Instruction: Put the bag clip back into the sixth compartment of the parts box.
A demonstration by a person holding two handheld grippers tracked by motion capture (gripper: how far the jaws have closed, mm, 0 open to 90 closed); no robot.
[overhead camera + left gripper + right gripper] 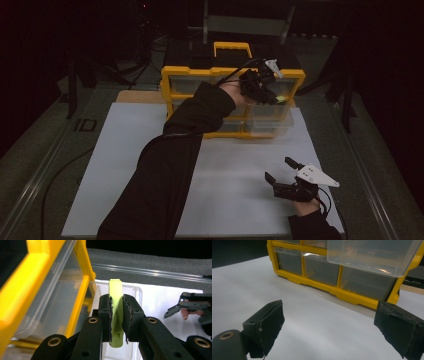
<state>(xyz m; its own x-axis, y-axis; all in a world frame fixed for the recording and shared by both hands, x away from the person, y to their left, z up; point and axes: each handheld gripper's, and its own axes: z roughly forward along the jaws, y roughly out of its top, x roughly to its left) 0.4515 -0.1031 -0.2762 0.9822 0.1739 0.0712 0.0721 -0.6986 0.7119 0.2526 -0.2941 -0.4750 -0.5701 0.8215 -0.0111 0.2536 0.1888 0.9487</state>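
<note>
Left gripper was clamped on a yellow-green flat strip, the jaws pressing its two broad faces from either side. Seen along the jaws in the left gripper view, the strip's long axis ran straight away from the gripper, its far end standing out beyond the jaw tips and its near end reaching back between the jaw arms. That far end lay over the clear plastic drawer, which stood pulled out of the yellow organizer cabinet; whether the strip touched the drawer's rim cannot be told. In the high view the left gripper was held at the cabinet's upper right front, with the strip showing as a small pale spot at the jaw tips above the drawer. The left hand was therefore the one on the work, and the coming move was judged to turn on lowering the strip along its own length into that drawer. Right gripper rested well apart near the front right of the white table mat, its jaws spread wide and grasping nothing.
</note>
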